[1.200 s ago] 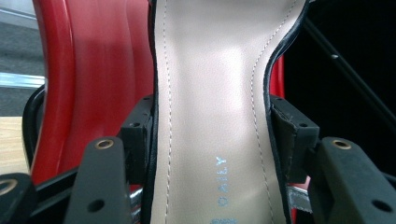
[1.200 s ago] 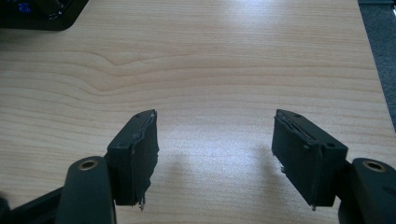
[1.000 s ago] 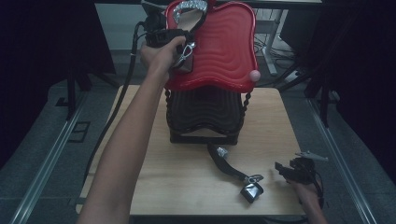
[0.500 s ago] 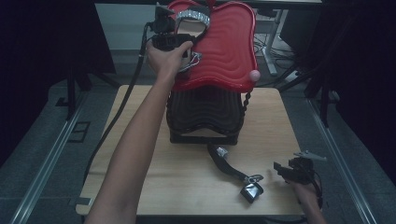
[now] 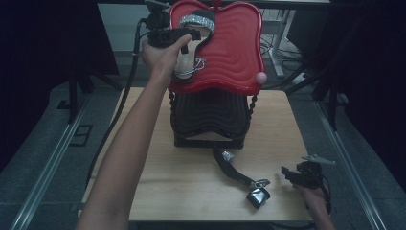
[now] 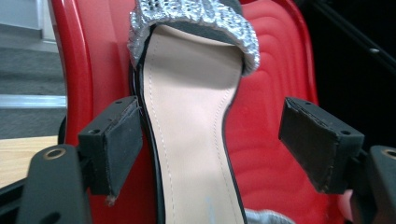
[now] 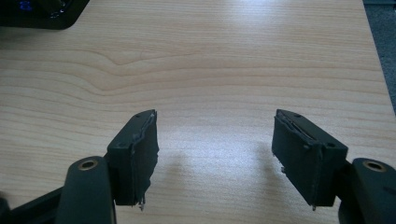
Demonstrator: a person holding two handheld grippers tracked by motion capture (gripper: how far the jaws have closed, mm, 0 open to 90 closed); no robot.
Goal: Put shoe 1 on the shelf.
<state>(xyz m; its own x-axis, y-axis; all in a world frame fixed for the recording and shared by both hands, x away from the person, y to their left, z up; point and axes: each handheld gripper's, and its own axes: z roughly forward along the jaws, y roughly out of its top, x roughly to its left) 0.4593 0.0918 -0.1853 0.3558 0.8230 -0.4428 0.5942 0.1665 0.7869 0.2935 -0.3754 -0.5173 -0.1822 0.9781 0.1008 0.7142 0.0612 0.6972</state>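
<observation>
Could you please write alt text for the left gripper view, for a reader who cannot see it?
A sandal with a beige insole and a glittering silver toe strap lies on a ribbed red tray. The left gripper straddles it with its black jaws open, the pad on the picture's left close against the sole's edge.

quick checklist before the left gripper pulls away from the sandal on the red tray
1. Left gripper open: ok, jaws have just been opening and stand apart.
2. Pads off the sandal: cannot tell, one pad sits right at its edge, the other is well apart.
3. Sandal lying on the red tray: ok, sole flat on it.
4. Tray steady on the black stand: cannot tell.
5. Second sandal on the table: ok, lying there untouched.
6. Right gripper free: ok, open above bare wood.
</observation>
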